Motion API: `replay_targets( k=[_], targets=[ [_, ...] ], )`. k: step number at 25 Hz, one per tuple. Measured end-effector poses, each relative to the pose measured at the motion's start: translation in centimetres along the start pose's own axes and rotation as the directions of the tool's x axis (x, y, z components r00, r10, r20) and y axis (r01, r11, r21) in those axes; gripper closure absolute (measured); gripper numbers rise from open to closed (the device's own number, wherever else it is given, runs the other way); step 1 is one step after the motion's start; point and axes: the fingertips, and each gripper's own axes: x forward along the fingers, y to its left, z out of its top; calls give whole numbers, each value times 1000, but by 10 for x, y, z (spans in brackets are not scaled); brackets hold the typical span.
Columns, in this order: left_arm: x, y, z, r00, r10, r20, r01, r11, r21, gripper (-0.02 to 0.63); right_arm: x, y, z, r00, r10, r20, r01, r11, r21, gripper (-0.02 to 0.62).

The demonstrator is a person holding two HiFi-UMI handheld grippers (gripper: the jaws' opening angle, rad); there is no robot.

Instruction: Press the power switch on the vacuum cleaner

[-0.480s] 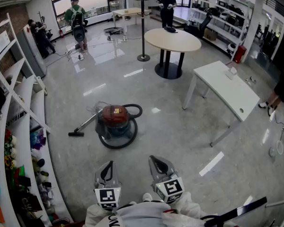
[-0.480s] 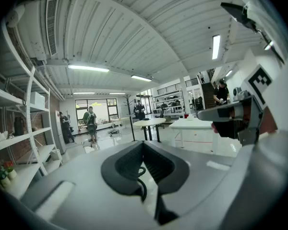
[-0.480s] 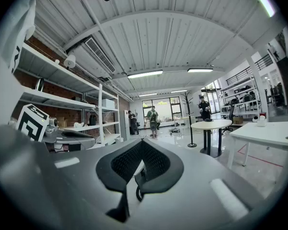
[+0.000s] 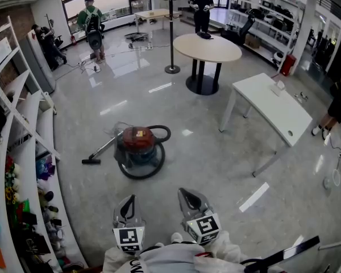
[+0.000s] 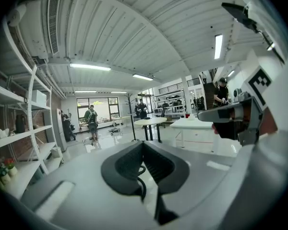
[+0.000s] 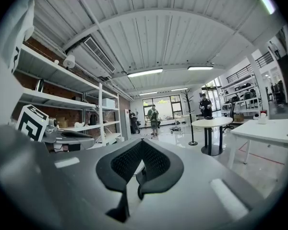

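Low and level, left gripper (image 4: 129, 202) and right gripper (image 4: 187, 197), jaws pressed together on nothing, vacuum cleaner (image 4: 139, 147) well ahead of jaws.

The vacuum cleaner (image 4: 138, 148) is a squat, round canister standing upright on the glossy grey floor (image 4: 216, 164), at about 12 o'clock from the person and well apart from them. Its top is red with a pale label; the drum below is dark blue-grey. A black hose (image 4: 162, 131) arcs out at the canister's 2 o'clock and curls round its base. A slim wand (image 4: 104, 149) slants away toward 8 o'clock, ending in a dark floor nozzle (image 4: 91, 161) flat on the floor. The power switch is too small to make out.
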Motion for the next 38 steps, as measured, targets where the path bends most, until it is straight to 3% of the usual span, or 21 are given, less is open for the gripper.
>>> replay_targets(
  k=[8,19,38],
  targets=[
    [5,1,-3,1000,19,-10,-19,1000,-5,606,2,-14,-2,1000,-4,24,4,1000,12,595],
    [6,21,-12,998,50,-30,-51,999,-15,606,11,-26,-15,999,-34,-12,34,998,44,595],
    [114,104,-13,998,59,-36,-61,997,-50,606,132,-55,-3,997,-55,-57,56,998,24,595]
  ],
)
